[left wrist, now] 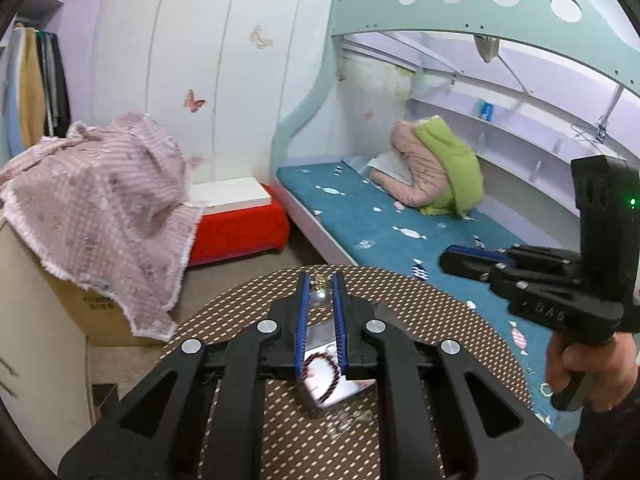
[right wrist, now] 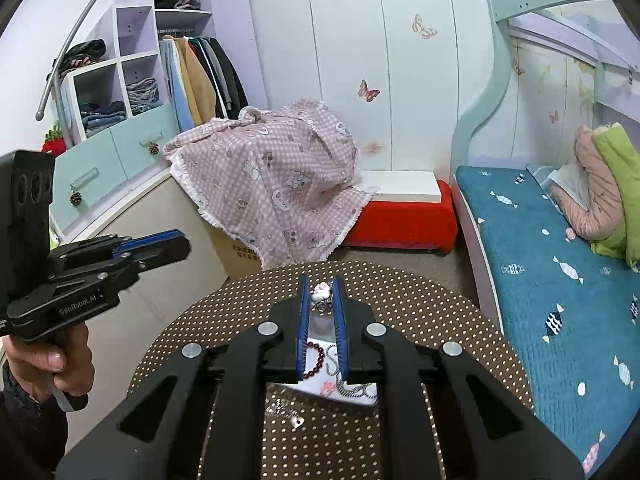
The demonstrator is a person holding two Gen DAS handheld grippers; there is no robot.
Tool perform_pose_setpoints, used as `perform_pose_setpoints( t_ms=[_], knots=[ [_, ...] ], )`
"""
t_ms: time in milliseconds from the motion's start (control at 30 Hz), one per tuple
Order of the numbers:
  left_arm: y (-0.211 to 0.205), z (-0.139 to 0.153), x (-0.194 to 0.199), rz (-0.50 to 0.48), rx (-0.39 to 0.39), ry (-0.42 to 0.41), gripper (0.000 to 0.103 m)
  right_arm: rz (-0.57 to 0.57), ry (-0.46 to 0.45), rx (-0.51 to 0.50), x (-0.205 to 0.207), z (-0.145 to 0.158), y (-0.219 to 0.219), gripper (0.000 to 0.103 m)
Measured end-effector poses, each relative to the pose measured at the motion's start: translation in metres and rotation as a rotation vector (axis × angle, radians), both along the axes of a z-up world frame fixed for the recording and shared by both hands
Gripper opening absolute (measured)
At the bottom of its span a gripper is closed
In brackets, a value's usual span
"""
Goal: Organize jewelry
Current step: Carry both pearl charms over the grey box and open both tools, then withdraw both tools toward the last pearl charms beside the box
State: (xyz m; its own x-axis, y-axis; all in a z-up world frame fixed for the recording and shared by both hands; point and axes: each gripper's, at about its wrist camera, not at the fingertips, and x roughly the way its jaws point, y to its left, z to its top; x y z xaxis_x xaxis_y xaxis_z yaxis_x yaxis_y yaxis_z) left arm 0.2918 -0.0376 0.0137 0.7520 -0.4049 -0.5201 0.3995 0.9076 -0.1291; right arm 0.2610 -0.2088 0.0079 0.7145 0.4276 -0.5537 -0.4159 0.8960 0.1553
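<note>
A round brown dotted table (left wrist: 420,304) holds a clear tray (left wrist: 336,390) with a dark red bead bracelet (left wrist: 320,372) in it. My left gripper (left wrist: 320,284) is shut on a pearl pendant (left wrist: 321,298) above the table's far part. In the right wrist view, my right gripper (right wrist: 320,286) is shut on a small white-and-pink charm ring (right wrist: 322,294) above the tray (right wrist: 340,390); the bracelet (right wrist: 316,360) and a silver chain (right wrist: 348,384) lie in it. A silver heart necklace (right wrist: 290,414) lies on the table (right wrist: 420,312).
A blue mattress (left wrist: 380,216) borders the table on the right. A cardboard box under pink checked cloth (right wrist: 272,176) and a red stool (right wrist: 400,220) stand beyond the table. The other gripper shows at each view's side, in the left wrist view (left wrist: 540,280) and the right wrist view (right wrist: 100,268).
</note>
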Motion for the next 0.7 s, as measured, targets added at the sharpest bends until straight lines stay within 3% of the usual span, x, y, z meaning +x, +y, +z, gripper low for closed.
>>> perform_pose_setpoints(
  t_ms=[367,467,500,533,600,667,700],
  knots=[
    [-0.029,-0.031,0.039,-0.041,0.028,0.118,0.012,0.008,0.093,-0.006,0.023,-0.024,0.0,0.01],
    [-0.027,-0.042,0.047,-0.03,0.032,0.151,0.018,-0.001,0.121,-0.001,0.028,-0.03,-0.001,0.012],
    [-0.025,-0.045,0.048,-0.021,0.036,0.154,0.034,-0.006,0.129,0.003,0.029,-0.031,-0.002,0.014],
    [-0.023,-0.046,0.047,-0.008,0.039,0.15,0.058,-0.01,0.133,0.006,0.03,-0.032,-0.003,0.015],
    [-0.018,-0.046,0.045,0.02,0.036,0.133,0.084,-0.024,0.137,0.01,0.031,-0.032,-0.005,0.028],
    [-0.011,-0.045,0.044,0.035,0.02,0.129,0.085,-0.03,0.137,0.017,0.032,-0.031,-0.006,0.031],
    [-0.008,-0.044,0.044,0.04,0.018,0.128,0.09,-0.035,0.137,0.022,0.032,-0.03,-0.007,0.043]
  ],
)
